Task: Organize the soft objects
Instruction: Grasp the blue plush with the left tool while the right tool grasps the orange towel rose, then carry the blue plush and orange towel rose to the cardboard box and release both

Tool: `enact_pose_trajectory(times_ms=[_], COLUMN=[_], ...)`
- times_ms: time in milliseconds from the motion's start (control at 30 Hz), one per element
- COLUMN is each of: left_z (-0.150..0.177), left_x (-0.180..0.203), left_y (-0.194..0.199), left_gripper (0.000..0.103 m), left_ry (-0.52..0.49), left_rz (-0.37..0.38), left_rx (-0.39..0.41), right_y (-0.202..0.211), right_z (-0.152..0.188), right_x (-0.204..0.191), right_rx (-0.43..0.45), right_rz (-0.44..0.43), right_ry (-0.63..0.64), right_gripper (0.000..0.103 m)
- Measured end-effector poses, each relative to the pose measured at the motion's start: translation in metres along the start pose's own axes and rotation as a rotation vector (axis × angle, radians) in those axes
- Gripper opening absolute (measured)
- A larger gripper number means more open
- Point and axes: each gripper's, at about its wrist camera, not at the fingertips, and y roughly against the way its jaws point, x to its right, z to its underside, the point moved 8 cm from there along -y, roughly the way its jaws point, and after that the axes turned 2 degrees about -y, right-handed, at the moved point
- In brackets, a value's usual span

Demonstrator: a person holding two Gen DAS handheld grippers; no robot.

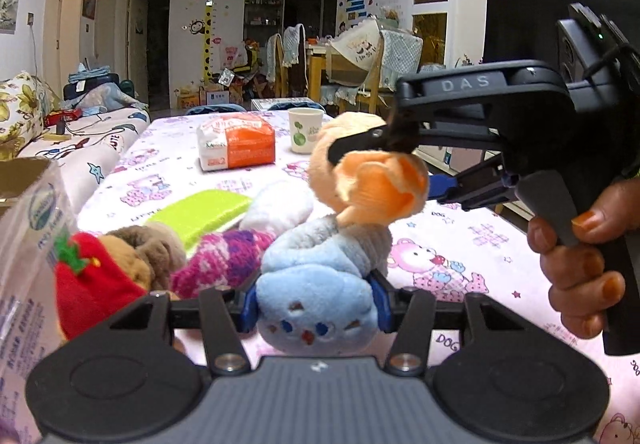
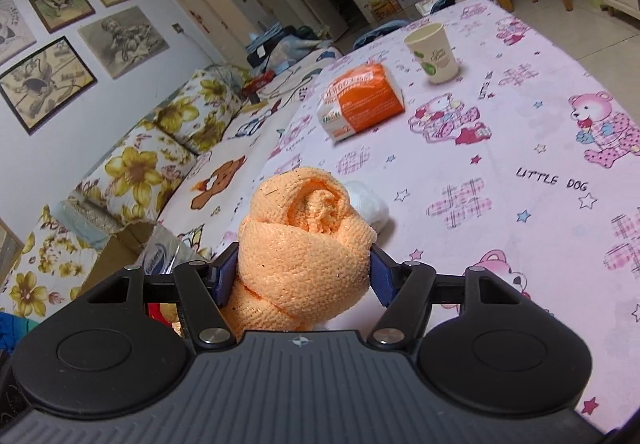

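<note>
My left gripper is shut on a light-blue plush roll; its blue pads press both sides just above the pink tablecloth. A hand holds my right gripper, which comes in from the right, shut on a rolled orange cloth right above the blue roll's far end. In the right wrist view the orange cloth fills the space between the blue pads of the right gripper. To the left lie a red-capped plush, a brown plush, a pink knitted sock, a green cloth and a white soft piece.
An orange tissue pack and a paper cup stand further back on the table. A clear plastic bag and a cardboard box sit at the left edge. A flowered sofa runs along the left; chairs stand beyond.
</note>
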Motion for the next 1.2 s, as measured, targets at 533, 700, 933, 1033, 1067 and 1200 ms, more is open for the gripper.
enact_pose_trajectory(times_ms=[533, 700, 933, 1033, 1067, 1200], left_z=[-0.020, -0.024, -0.029, -0.031, -0.031, -0.032], left_x=[-0.048, -0.059, -0.078, -0.086, -0.088, -0.097], left_y=[0.036, 0.049, 0.064, 0.072, 0.074, 0.085], left_gripper=[0.052, 0.052, 0.052, 0.052, 0.052, 0.052], left_ry=[0.086, 0.112, 0.166, 0.189, 0.197, 0.237], left_rz=[-0.077, -0.095, -0.131, -0.149, -0.156, -0.189], left_rx=[0.121, 0.159, 0.211, 0.234, 0.242, 0.276], right_y=[-0.005, -0.010, -0.014, -0.017, -0.018, -0.021], right_z=[-0.004, -0.005, -0.007, -0.006, -0.006, -0.006], right_x=[-0.008, -0.016, -0.025, -0.029, -0.031, -0.039], right_rx=[0.038, 0.039, 0.047, 0.046, 0.045, 0.045], right_rz=[-0.012, -0.035, -0.049, -0.059, -0.063, -0.086], right_ry=[0.002, 0.006, 0.027, 0.038, 0.039, 0.060], right_gripper=[0.081, 0.081, 0.082, 0.082, 0.082, 0.082])
